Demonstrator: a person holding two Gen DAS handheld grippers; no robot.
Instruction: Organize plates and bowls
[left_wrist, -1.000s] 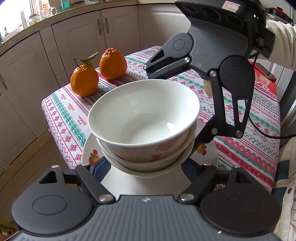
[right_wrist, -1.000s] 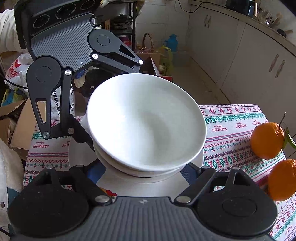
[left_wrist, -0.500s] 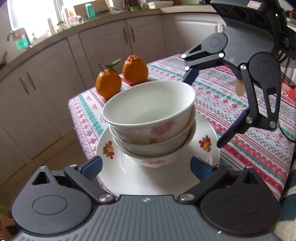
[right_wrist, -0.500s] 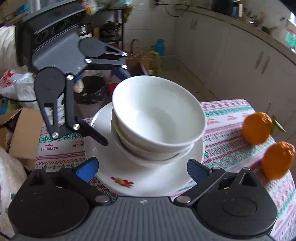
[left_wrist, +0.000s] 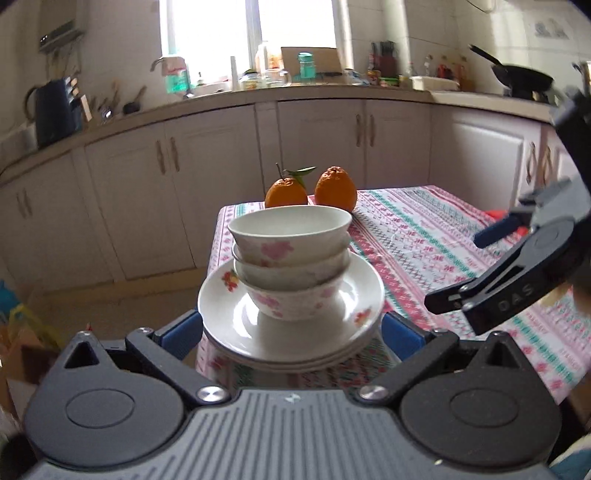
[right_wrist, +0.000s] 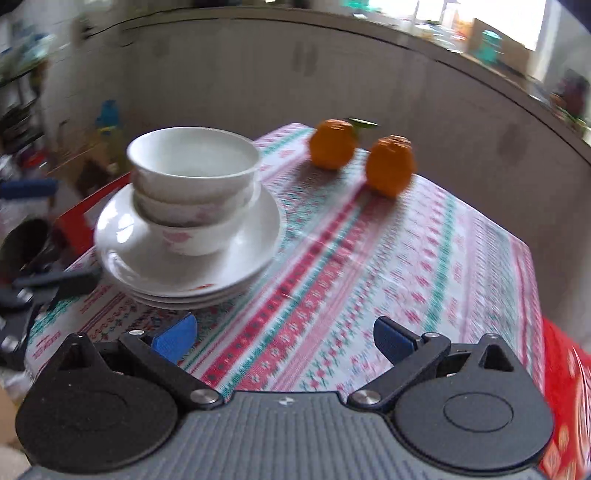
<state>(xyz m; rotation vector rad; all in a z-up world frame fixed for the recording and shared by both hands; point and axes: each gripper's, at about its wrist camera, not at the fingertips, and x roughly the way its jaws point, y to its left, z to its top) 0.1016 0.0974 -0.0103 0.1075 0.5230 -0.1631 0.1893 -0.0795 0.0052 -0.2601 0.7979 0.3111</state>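
Three white floral bowls (left_wrist: 290, 243) sit nested on a stack of white plates (left_wrist: 343, 317) at the near corner of the table. The stack also shows in the right wrist view, bowls (right_wrist: 194, 166) on plates (right_wrist: 251, 236), at the left. My left gripper (left_wrist: 291, 328) is open and empty, its blue fingertips on either side of the plate stack's near rim, not touching. My right gripper (right_wrist: 284, 336) is open and empty, over the tablecloth to the right of the stack; it shows in the left wrist view (left_wrist: 480, 266) at the right.
Two oranges (left_wrist: 310, 188) sit behind the stack on the patterned tablecloth (left_wrist: 424, 236); they also show in the right wrist view (right_wrist: 362, 155). White kitchen cabinets (left_wrist: 147, 192) and a cluttered counter run behind the table. Floor clutter lies left of the table.
Both grippers have pulled back from the stack. The right gripper has swung away to the right side of the table. The bowls stay nested on the plates.
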